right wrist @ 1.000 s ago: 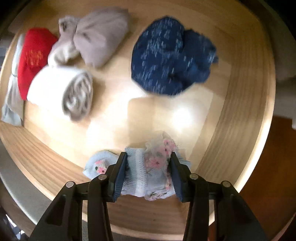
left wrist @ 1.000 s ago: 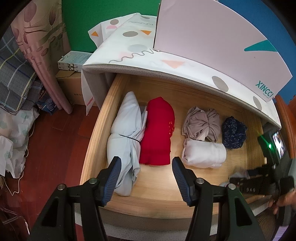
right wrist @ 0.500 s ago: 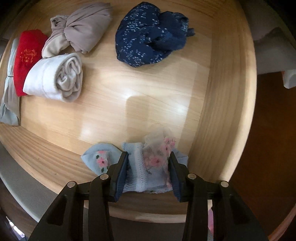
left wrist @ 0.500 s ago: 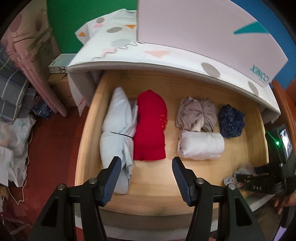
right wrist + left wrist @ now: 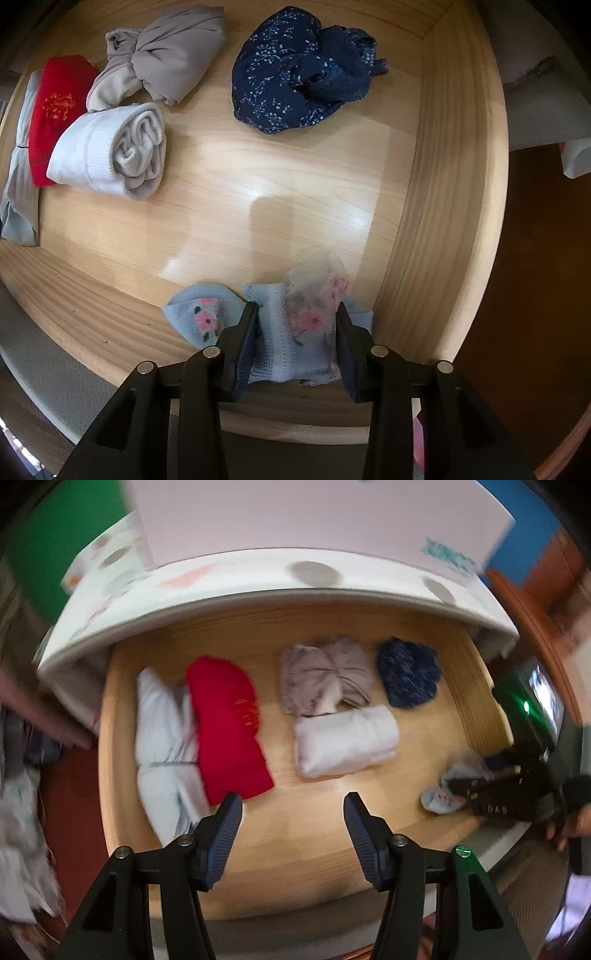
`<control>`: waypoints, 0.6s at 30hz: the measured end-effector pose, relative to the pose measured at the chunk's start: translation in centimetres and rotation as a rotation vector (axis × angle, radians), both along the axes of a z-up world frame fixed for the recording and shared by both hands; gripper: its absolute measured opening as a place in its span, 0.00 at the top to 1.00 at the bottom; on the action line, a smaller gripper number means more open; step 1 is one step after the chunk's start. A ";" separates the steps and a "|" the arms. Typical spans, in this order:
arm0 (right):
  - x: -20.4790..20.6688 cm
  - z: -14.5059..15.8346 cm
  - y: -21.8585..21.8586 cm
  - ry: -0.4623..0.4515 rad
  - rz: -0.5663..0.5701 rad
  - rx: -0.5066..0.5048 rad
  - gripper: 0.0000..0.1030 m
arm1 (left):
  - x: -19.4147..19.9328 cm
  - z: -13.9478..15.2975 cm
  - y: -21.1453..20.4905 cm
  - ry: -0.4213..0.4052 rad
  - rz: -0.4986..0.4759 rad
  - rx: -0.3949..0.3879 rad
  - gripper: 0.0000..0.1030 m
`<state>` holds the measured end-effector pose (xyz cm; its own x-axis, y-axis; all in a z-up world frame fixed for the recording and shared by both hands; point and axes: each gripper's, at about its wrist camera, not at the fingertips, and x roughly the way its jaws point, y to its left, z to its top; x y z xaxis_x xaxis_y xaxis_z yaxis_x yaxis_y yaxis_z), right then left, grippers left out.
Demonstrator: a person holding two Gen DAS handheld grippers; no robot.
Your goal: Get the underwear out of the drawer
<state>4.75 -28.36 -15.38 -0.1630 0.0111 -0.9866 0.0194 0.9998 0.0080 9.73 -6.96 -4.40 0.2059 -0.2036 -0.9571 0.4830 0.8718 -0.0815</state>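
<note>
Since a second earlier, my left claw (image 5: 292, 825) had swung rightward over the drawer (image 5: 436, 192), its fingers spread wide and holding nothing. My right claw (image 5: 295, 343) was clamped on the pale blue floral underwear (image 5: 291, 332), which bulged between the two fingers at the drawer's front right corner, one loose end spilling past the left finger. Seen from the left wrist, the same bundle (image 5: 448, 790) sat just ahead of the right claw (image 5: 480, 794). Farther back lay a navy speckled bundle (image 5: 299, 74), a grey knotted garment (image 5: 162, 55), a white roll (image 5: 110, 151) and a red folded piece (image 5: 55, 110).
</note>
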 end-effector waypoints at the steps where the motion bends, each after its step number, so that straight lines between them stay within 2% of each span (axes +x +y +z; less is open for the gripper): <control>1: 0.0 0.0 0.0 0.000 0.001 0.000 0.65 | 0.0 -0.1 -0.7 -0.009 -0.031 0.022 0.43; 8: 0.0 0.0 0.0 -0.005 0.002 0.008 0.65 | 0.1 -0.6 -4.5 -0.067 -0.212 0.112 0.43; 18: -0.1 0.6 -0.1 -0.011 -0.009 0.017 0.65 | 0.5 -3.1 -7.9 -0.001 -0.403 0.182 0.43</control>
